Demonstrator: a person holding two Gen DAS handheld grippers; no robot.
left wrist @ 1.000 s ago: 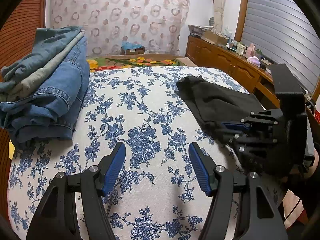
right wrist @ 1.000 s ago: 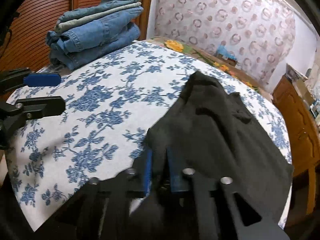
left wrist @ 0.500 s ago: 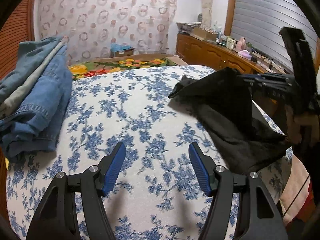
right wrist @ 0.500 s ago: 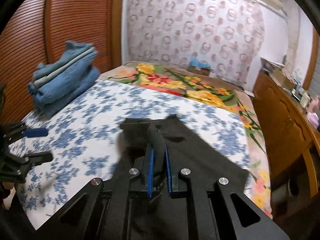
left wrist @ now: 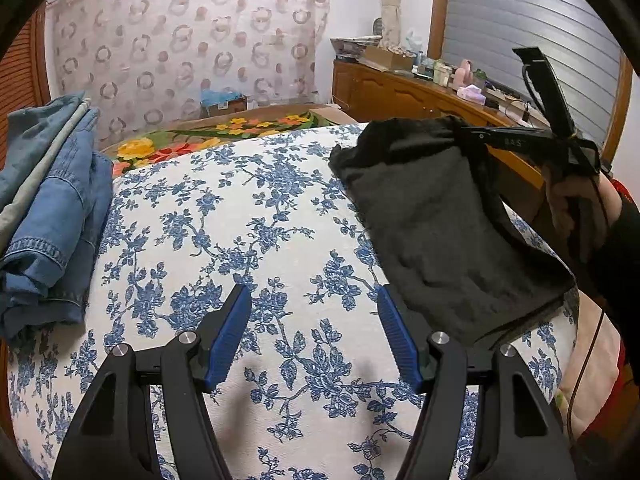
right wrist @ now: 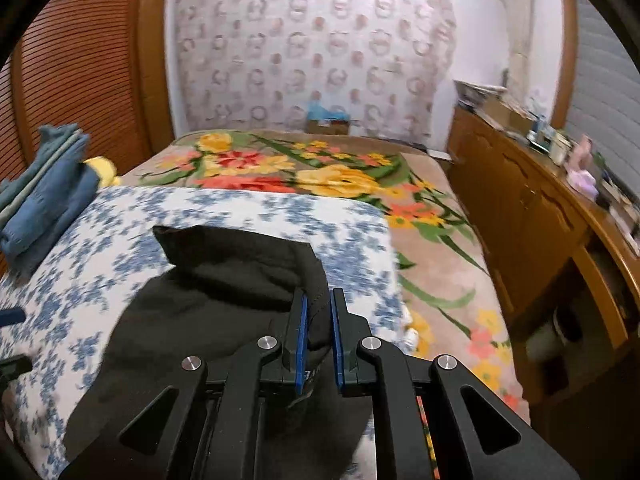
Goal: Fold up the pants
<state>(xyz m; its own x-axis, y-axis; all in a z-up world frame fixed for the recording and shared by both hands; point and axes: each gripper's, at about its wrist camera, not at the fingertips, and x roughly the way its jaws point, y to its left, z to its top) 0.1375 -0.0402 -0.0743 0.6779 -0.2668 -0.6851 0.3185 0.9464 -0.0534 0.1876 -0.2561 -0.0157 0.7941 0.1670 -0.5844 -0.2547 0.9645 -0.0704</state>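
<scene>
The black pants [left wrist: 436, 220] hang at the right side of the blue-flowered bed [left wrist: 248, 240], lifted by one edge. My right gripper [right wrist: 318, 312] is shut on a fold of the black pants [right wrist: 224, 280] and holds it above the bed; it also shows in the left wrist view [left wrist: 472, 133]. My left gripper [left wrist: 314, 320] is open and empty, low over the bed, left of the hanging pants.
A stack of folded blue jeans [left wrist: 44, 200] lies at the bed's left side against a slatted wooden door [right wrist: 72, 80]. A floral blanket [right wrist: 320, 176] covers the far bed. A wooden dresser [right wrist: 540, 216] with clutter runs along the right.
My right gripper has lifted the black pants off the bed and raised them higher and forward. My left gripper stays open and has shifted slightly right.
</scene>
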